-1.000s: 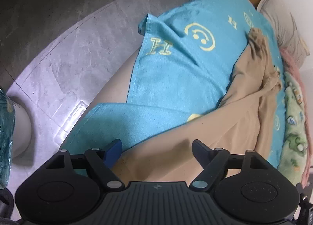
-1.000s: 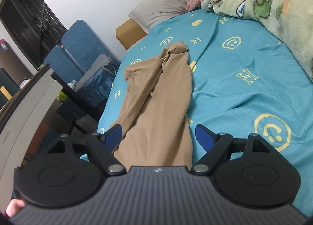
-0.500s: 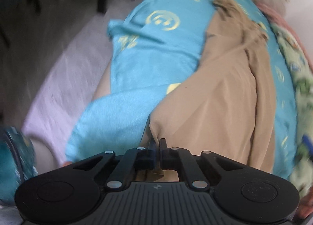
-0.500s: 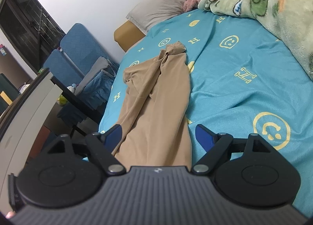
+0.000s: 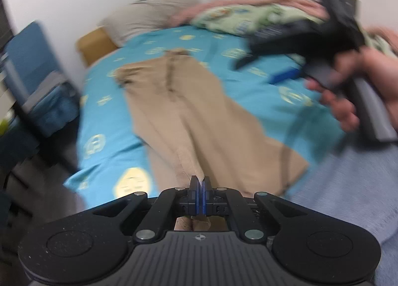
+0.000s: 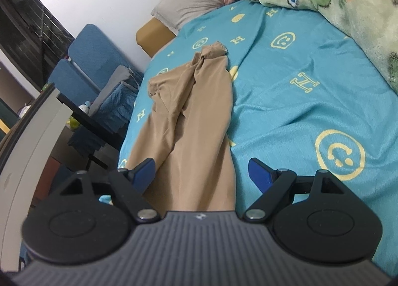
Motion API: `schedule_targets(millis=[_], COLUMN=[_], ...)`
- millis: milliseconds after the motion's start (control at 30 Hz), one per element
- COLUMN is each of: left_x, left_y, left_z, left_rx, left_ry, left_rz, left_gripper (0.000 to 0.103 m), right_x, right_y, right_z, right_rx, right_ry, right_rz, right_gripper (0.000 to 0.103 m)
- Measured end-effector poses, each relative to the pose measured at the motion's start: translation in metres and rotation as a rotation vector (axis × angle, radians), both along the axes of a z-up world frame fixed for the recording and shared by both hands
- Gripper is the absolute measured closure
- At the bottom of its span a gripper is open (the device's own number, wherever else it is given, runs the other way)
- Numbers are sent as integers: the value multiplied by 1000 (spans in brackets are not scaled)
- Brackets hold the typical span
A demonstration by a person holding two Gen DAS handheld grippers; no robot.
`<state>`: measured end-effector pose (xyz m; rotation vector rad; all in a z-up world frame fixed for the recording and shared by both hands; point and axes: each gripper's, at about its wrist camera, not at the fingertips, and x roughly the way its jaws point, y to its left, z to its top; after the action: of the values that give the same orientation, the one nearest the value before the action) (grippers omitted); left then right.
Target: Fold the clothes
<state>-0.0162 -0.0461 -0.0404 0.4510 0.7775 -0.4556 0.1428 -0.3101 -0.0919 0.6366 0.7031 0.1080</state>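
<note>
Left wrist view shows a bed [image 5: 251,92] covered by a turquoise sheet [image 5: 104,122] printed with yellow smiley faces and letters. Tan trousers [image 5: 189,102] lie lengthwise down the middle of the bed, waistband toward the grey pillow [image 5: 146,15] at the head of the bed, legs running to the foot end. A green cartoon blanket [image 5: 231,17] is bunched along the far side of the bed from the blue chair [image 5: 29,62], with a pink blanket [image 5: 288,2] behind it. The left gripper [image 5: 199,186] has its blue-padded fingers pressed together on a pinched fold of one trouser leg at the foot of the bed. Above the sheet on the blanket side of the bed, a bare hand [image 5: 358,82] holds the right gripper [image 5: 271,67], blurred in this view.

From the right wrist view, the right gripper [image 6: 201,174] stands with fingers spread wide, holding nothing, over the lower legs of the trousers [image 6: 189,117]; whether the pads touch the cloth cannot be told. The sheet [image 6: 311,92] beside the trousers is wrinkled but bare.
</note>
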Motion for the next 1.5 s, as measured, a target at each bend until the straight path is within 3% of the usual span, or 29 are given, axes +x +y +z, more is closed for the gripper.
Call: schedule_targets(millis=[100, 200, 233, 300, 400, 467, 533, 667, 733, 800, 933, 1067, 1133, 1300, 1367, 1400, 1500], left_x=[11, 29, 37, 51, 69, 82, 95, 108, 109, 109, 107, 106, 104, 98, 96, 96, 94], left_y=[-12, 0, 11, 33, 77, 102, 119, 137, 136, 132, 133, 135, 134, 127, 126, 126, 124], left_z=[-24, -37, -37, -35, -39, -48, -60, -78, -84, -89, -91, -92, -93, -90, -92, -93, -95], left_rx=[-25, -151, -213, -338, -524, -619, -687, -710, -659, -609, -627, -645, -650, -656, -656, -656, -646], left_ry=[98, 247, 277, 335, 383, 423, 471, 536, 538, 558, 583, 609, 617, 624, 634, 639, 654], left_rz=[-19, -5, 27, 91, 254, 377, 482, 611, 646, 657, 651, 645, 639, 587, 581, 579, 570], left_gripper=[99, 86, 84, 58, 47, 46, 44, 43, 43, 41, 37, 39, 43, 71, 75, 75, 73], right_x=[0, 1, 1, 1, 2, 2, 1, -5, -9, -13, -16, -19, -20, -19, -20, -20, -22], right_y=[0, -2, -3, -5, -5, -4, -2, -1, 0, 3, 11, 14, 15, 22, 24, 25, 27], right_z=[-3, -9, -12, -17, -25, -28, -31, -37, -38, -39, -41, -39, -42, -43, -44, -44, -44], right_rx=[11, 58, 76, 111, 168, 184, 194, 217, 222, 214, 177, 129, 141, 117, 104, 95, 77], right_ry=[14, 51, 68, 102, 164, 191, 219, 267, 287, 301, 341, 350, 362, 387, 396, 400, 405], right_rz=[7, 28, 36, 52, 76, 89, 96, 86, 69, 58, 53, 7, 14, 50, 50, 50, 52], right_gripper=[20, 20, 20, 19, 19, 19, 29, 32, 32, 32, 32, 32, 32, 39, 47, 58, 60])
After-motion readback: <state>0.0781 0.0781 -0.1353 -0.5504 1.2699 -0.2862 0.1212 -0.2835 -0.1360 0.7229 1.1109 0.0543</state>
